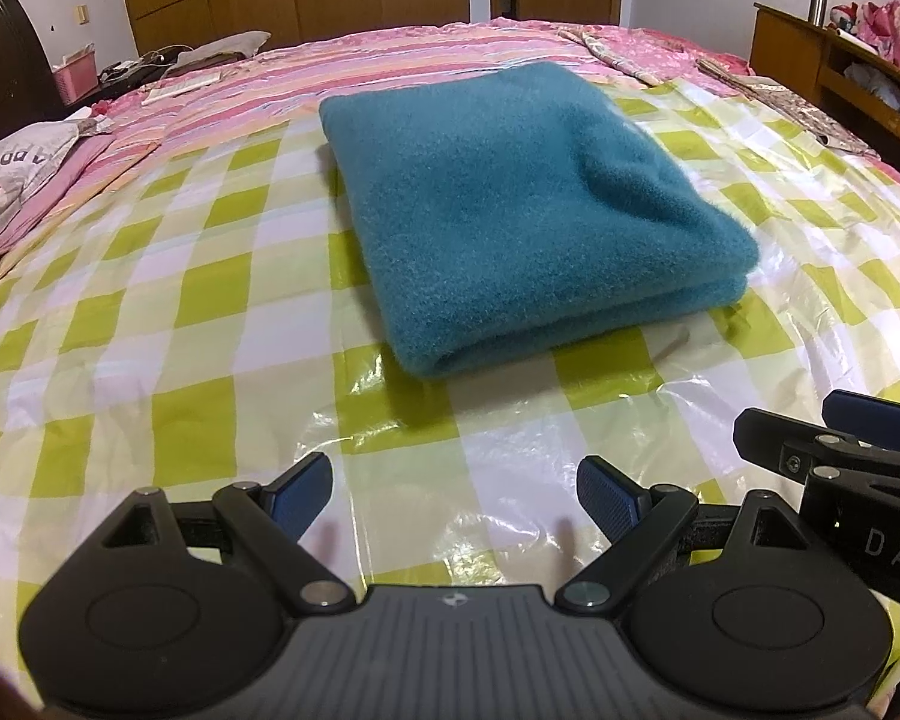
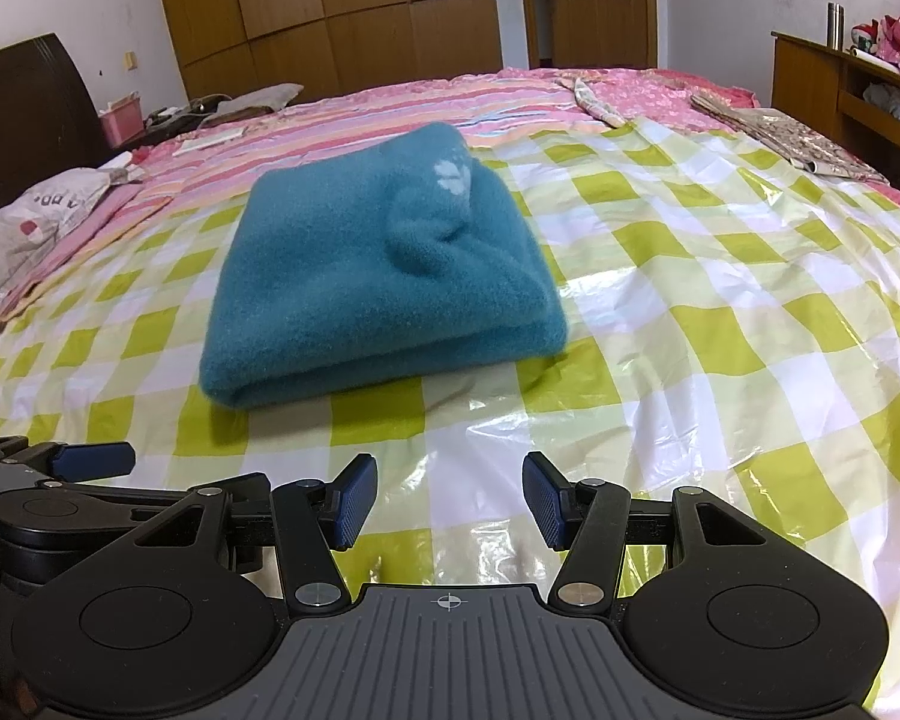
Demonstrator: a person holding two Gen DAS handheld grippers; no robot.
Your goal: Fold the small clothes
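A teal fleece garment lies folded into a thick rectangle on the green-and-white checked plastic sheet. In the right wrist view the garment shows a small white print near its far edge. My left gripper is open and empty, a short way in front of the garment's near fold. My right gripper is open and empty, in front of and right of the garment. The right gripper also shows at the right edge of the left wrist view, and the left gripper at the left edge of the right wrist view.
The sheet covers a bed with a pink striped cover. A pillow lies at the left, patterned cloths at the far right. A wooden shelf stands right, a wardrobe behind.
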